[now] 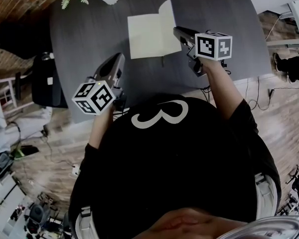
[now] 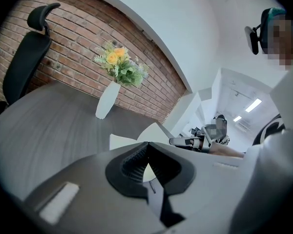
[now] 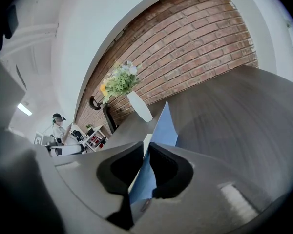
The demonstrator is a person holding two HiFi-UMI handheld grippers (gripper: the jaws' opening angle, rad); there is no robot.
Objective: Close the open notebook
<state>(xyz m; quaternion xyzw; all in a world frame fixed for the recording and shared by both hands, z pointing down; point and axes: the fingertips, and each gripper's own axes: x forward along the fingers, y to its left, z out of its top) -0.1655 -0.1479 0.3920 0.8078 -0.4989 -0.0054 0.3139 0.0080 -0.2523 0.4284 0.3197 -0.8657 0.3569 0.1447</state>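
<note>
The R gripper has its jaws closed on the blue cover of the notebook. The thin cover is pinched between the pads and stands up, tilted, at the right side of the book. The L gripper holds nothing: its jaws are together, tips touching. It hangs over the near edge of the table, apart from the notebook. The notebook lies open around the middle of the table, its pale blank page flat on the top.

The table top is dark grey w/ a fine grain and a rounded edge. At the far side stands a white vase w/ yellow flowers and green leaves. Behind it is a red brick wall, w/ plain white wall above. A black office chair stands at the table's left end. The floor is light wood planks, w/ cables lying on it.

Writing: a big white "3" on the person's black shirt. Each gripper carries a cube w/ black-and-white square markers.
</note>
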